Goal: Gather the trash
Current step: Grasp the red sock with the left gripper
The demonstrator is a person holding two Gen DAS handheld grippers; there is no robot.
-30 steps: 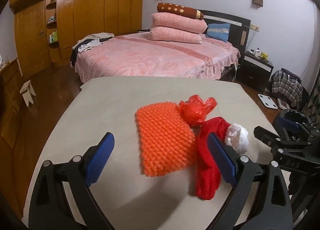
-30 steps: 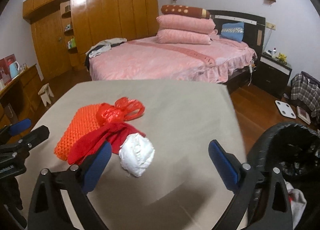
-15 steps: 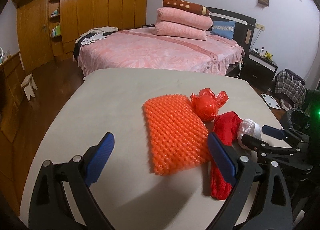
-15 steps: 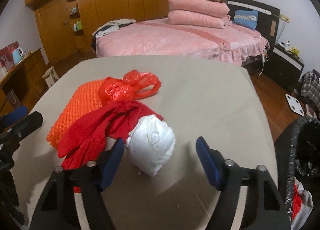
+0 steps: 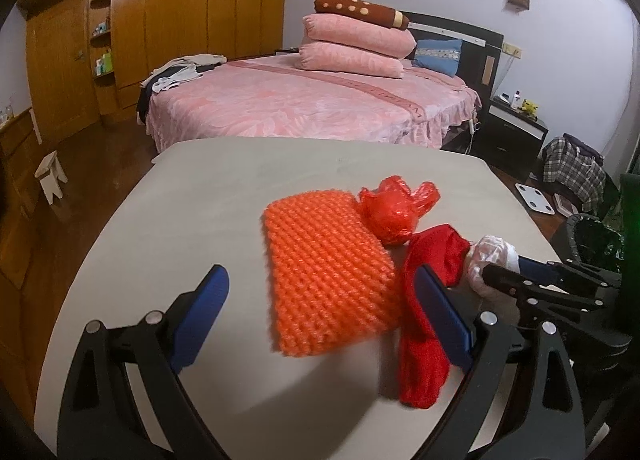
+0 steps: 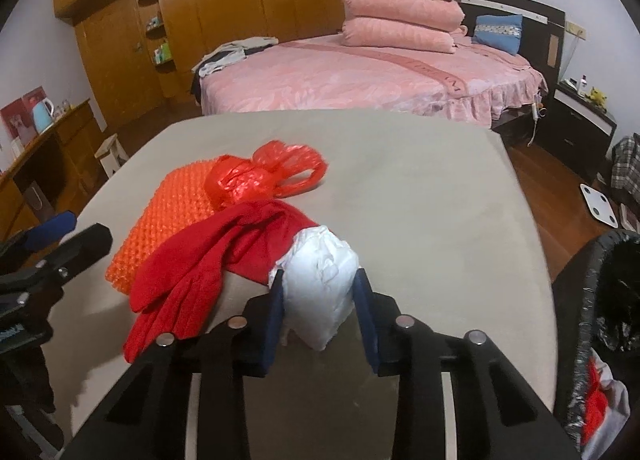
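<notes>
On the beige table (image 6: 420,188) lie an orange knitted mat (image 5: 324,272), a red plastic bag (image 6: 264,176), a red glove (image 6: 200,264) and a white crumpled wad (image 6: 320,284). My right gripper (image 6: 318,300) is shut on the white wad, its blue pads pressing both sides. It also shows in the left wrist view (image 5: 516,272) holding the wad (image 5: 490,256). My left gripper (image 5: 320,316) is open and empty, hovering above the near end of the orange mat (image 6: 176,212).
A bin with a black liner (image 6: 600,316) stands off the table's right edge, also seen in the left wrist view (image 5: 596,240). A pink bed (image 5: 312,100) lies beyond the table. Wooden wardrobes (image 5: 168,20) line the back left wall.
My right gripper moved forward to the white wad and shut on it. My left gripper stayed open and shifted only slightly.
</notes>
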